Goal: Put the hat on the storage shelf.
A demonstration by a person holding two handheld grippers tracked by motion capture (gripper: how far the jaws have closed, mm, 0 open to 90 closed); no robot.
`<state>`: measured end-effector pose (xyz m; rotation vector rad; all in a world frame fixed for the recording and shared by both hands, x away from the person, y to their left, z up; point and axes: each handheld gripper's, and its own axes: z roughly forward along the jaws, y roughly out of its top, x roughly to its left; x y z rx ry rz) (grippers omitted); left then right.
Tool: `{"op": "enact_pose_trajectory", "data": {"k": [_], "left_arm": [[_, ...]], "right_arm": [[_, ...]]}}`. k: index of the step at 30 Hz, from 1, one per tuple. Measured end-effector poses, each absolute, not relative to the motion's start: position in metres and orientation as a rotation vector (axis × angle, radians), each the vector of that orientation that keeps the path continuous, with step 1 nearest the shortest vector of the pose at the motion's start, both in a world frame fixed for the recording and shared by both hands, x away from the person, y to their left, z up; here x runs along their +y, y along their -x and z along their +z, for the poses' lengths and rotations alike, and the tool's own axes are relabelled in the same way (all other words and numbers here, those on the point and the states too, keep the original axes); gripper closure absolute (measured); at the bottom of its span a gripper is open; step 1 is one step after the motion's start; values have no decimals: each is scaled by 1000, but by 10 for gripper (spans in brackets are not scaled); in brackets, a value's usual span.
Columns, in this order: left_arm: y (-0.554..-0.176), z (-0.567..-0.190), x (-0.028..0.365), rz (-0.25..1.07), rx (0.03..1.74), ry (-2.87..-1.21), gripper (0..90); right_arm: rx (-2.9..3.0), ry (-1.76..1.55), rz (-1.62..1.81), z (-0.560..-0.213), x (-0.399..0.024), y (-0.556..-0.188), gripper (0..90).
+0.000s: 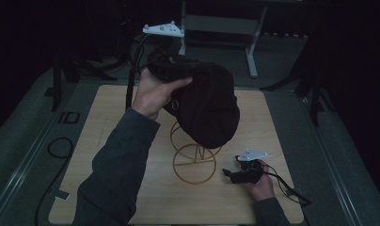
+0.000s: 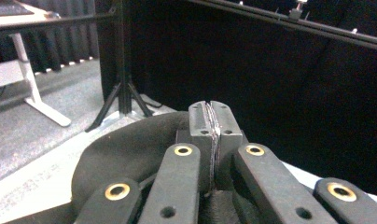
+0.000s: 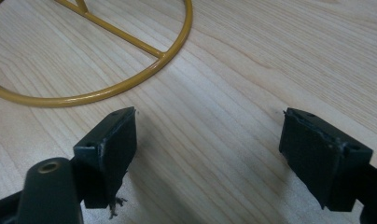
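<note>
Desk (image 1: pixel 131 188) of light wood is carrying a gold wire stand (image 1: pixel 193 162), whose round base ring is lying flat on the surface. A black hat (image 1: pixel 211 108) is sitting over the top of the stand, tilted, with its crown toward the right side of the high view.

Left hand (image 1: pixel 153 94) is holding the left hand-held gripper (image 2: pixel 210 140) at the upper left edge of the hat, raised above the desk. In the left gripper view its jaws are pressing fully together with a thin layer of black fabric showing between the pads, so it is clamping the edge of the hat; more of the dark fabric is spreading below and to the left of the jaws.

Right hand (image 1: pixel 261 186) is resting near the right front part of the desk, holding the right hand-held gripper (image 3: pixel 210 158) low over the wood, just beside the base ring and apart from it. In the right gripper view its jaws are standing wide apart with bare desk between them and nothing held. A cable (image 1: pixel 287 186) is trailing from it toward the desk's right edge.
</note>
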<state>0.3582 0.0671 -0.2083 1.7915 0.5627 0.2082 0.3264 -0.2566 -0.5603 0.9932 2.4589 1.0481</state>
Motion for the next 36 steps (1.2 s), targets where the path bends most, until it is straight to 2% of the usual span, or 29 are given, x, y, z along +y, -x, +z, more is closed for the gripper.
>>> {"op": "enact_pose_trajectory", "data": {"k": [18,31,36], "left_arm": [[-362,-277,95,149,685,-1811,890],[-355,-349,132,48,783,-1803,890],[-349,-366,137,22,780,-1817,890]], "right_arm": [[2458,-976,1044,-560,-257,-327,186],[2455,-973,1046,-560,-257,-327,186],[2455,-974,1046,-560,-257,-327,187]]}}
